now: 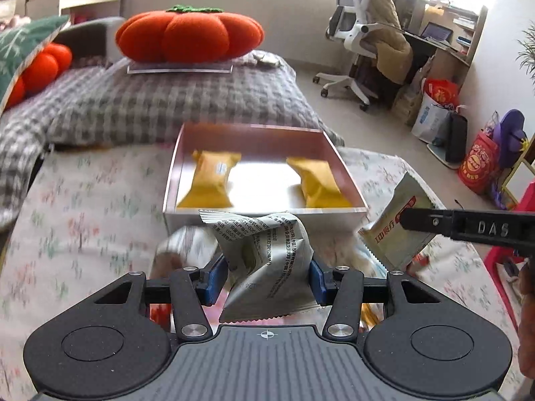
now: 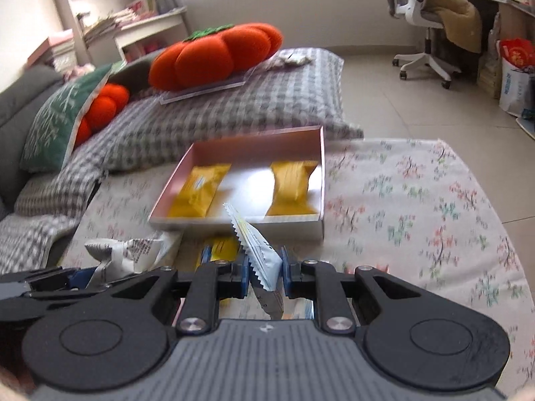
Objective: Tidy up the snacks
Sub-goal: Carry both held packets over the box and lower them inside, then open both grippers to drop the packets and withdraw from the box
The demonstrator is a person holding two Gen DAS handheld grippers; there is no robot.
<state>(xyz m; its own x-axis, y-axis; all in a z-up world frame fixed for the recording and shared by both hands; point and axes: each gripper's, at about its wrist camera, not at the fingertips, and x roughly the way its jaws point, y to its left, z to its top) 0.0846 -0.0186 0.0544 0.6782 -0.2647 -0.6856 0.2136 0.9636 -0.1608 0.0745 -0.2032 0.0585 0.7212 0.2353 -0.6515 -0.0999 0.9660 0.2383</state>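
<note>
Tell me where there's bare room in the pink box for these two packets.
The pink box has a bare strip down its middle, between the left yellow packet and the right yellow packet. The cloth just before the box's near wall is crowded with loose snacks.

right gripper (image 2: 264, 275) | jaws clamp white packet (image 2: 259, 250) | pink box (image 2: 323, 180): two yellow packets (image 2: 197, 195)

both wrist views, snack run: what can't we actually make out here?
- Left wrist view: silver packet in the left gripper hides whatever lies behind it; items beside it are motion-blurred.
- Left wrist view: right gripper mostly cut off by the frame edge.
- Right wrist view: white packet is edge-on, front unreadable.
- Both views: print on yellow packets in the pink box blurred.
</note>
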